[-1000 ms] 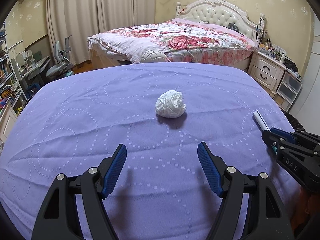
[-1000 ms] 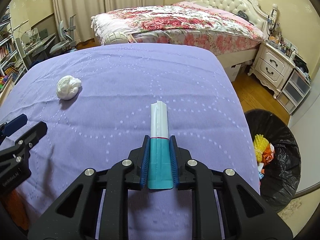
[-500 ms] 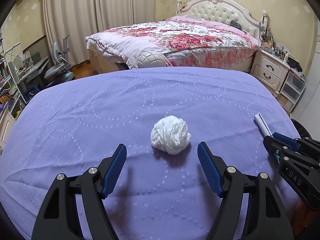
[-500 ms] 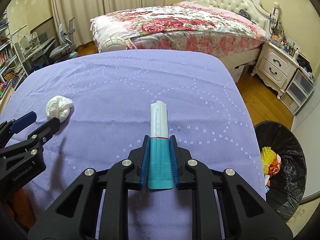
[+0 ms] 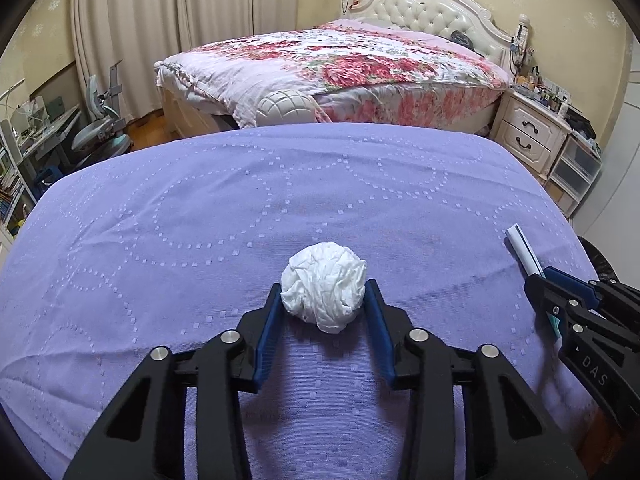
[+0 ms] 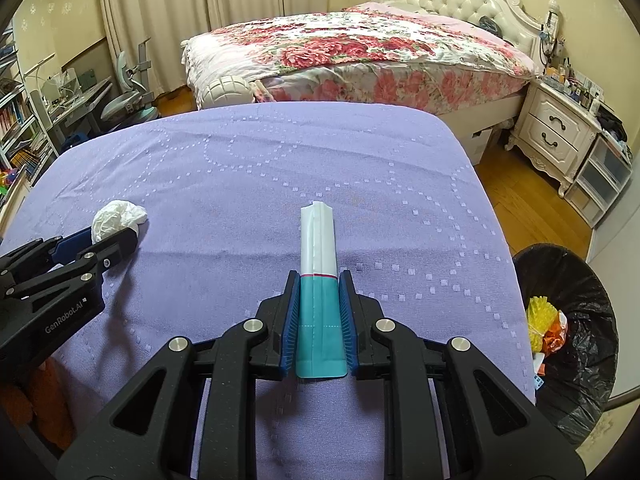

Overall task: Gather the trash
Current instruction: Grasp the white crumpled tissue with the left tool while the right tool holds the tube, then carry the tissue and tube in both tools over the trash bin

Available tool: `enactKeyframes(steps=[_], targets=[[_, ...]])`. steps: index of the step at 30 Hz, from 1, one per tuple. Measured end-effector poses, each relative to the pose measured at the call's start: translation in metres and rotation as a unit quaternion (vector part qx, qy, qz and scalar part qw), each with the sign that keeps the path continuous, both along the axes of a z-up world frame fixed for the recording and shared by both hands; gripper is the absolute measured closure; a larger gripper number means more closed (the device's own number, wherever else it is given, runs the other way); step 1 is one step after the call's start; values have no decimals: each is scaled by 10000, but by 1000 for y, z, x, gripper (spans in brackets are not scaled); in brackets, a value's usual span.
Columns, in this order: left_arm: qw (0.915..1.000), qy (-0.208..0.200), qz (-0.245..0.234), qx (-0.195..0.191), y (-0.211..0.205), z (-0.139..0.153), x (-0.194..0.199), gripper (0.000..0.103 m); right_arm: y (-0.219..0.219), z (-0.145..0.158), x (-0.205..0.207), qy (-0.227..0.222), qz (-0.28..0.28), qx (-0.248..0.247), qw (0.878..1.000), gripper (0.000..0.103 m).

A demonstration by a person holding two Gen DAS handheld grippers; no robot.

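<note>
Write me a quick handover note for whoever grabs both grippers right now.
Left gripper: fingers against both sides of the crumpled tissue ball, which sits on the purple cover; not lifted.
Right gripper: shut on the teal-and-white wrapper, held over the cover.
Bin: black-lined, on the floor off the bed's right edge, with some trash inside.
Done: wrapper picked up.
Left: secure and lift the tissue, then drop both items in the bin.
</note>
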State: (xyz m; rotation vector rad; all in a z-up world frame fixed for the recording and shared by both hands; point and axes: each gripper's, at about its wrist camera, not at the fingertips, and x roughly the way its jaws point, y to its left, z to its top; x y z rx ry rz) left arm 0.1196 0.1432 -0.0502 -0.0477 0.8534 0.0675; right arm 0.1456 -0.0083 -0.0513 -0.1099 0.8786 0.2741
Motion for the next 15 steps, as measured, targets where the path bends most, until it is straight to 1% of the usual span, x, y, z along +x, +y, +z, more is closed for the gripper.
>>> enactKeyframes(steps=[2, 5, 10, 15], targets=[[10000, -31, -11, 20, -1, 1, -1, 68, 0, 0, 0, -2, -2, 2, 10000, 84], [10000, -59, -41, 42, -2, 3, -2, 70, 0, 0, 0, -8, -4, 3, 10000, 84], [9999, -122, -92, 68, -8, 6, -9, 70, 1, 1, 2, -2, -18, 34, 10000, 84], [9997, -161, -182, 5, -19, 9, -20, 70, -5, 5, -10, -39, -62, 95, 9999, 84]])
